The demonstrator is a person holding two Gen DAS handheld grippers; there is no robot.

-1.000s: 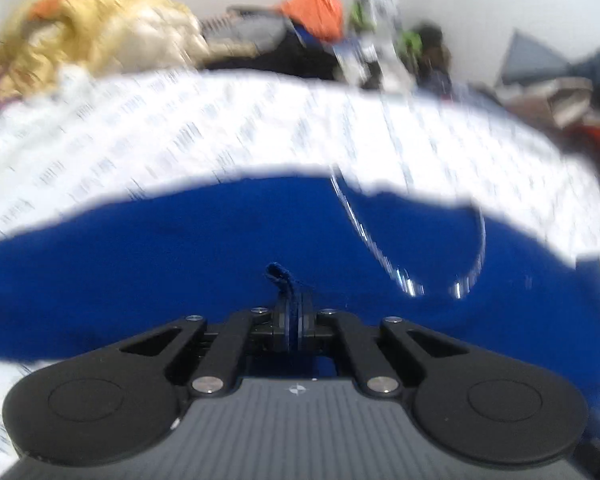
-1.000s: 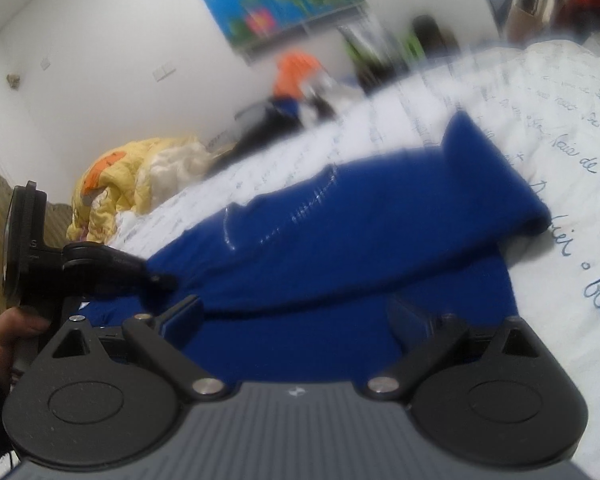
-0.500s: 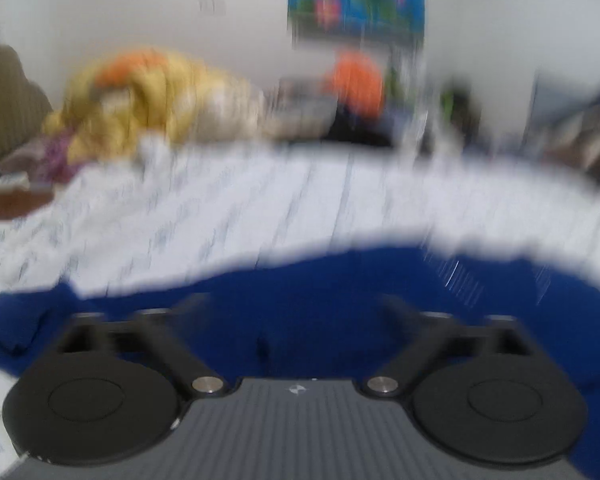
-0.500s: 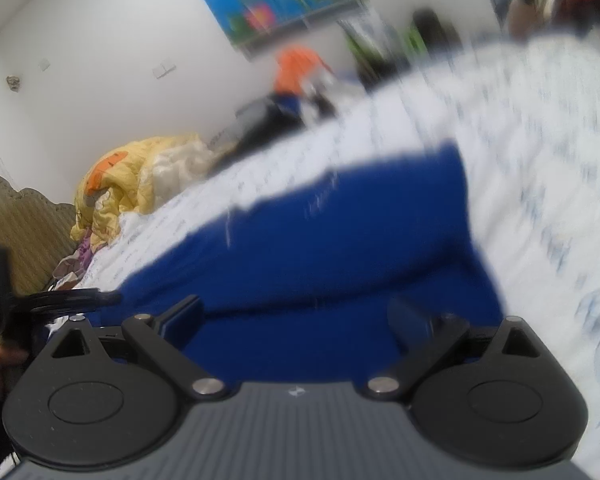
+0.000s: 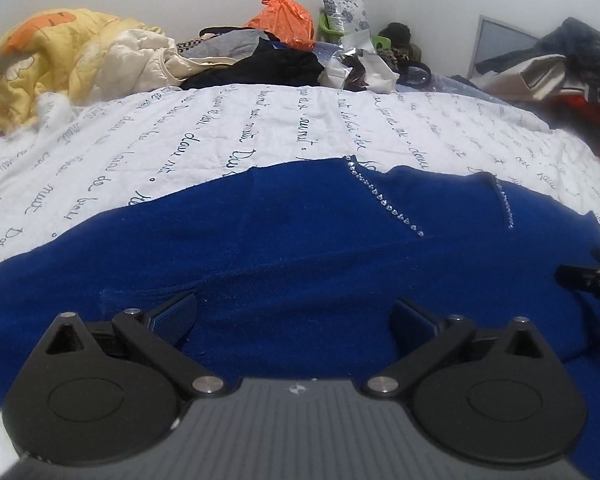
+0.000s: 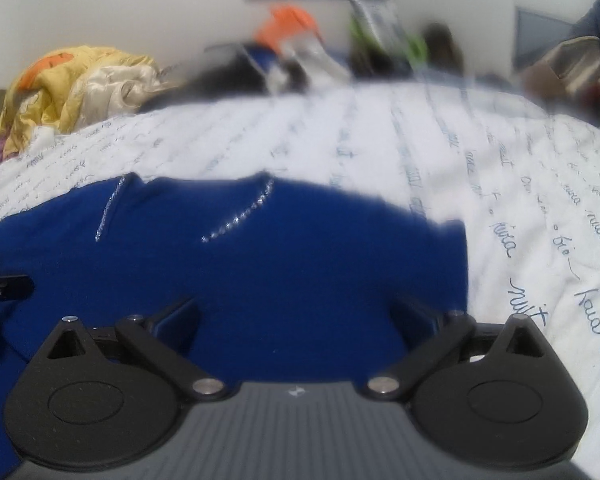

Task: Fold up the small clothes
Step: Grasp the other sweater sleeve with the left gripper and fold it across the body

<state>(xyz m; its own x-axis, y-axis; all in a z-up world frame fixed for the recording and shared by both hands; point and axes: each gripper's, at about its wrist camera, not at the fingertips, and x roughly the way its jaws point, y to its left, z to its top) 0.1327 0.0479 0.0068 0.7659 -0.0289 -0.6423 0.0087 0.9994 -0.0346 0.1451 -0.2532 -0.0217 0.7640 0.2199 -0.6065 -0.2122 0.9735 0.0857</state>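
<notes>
A dark blue garment [image 5: 284, 248] with two lines of rhinestones [image 5: 384, 204] lies spread on a white bedsheet printed with script [image 5: 204, 132]. My left gripper [image 5: 294, 314] hovers low over its near part, jaws wide open, nothing between them. In the right wrist view the same blue garment [image 6: 260, 248] fills the lower middle, and my right gripper [image 6: 296, 316] is open over it near its right edge, empty. Each gripper's tip shows at the other view's edge: the right gripper [image 5: 592, 276] and the left gripper [image 6: 0, 286].
A yellow quilt [image 5: 56, 64] is heaped at the back left. Piled clothes, an orange bag [image 5: 286, 20] and wrappers line the far side of the bed. More bundled fabric [image 5: 548, 64] sits at the back right. White sheet [image 6: 540, 208] lies right of the garment.
The left gripper let go of the pinched blue fabric and opened wide, then sank toward the garment. The right gripper swung sideways and rolled level, staying open.
</notes>
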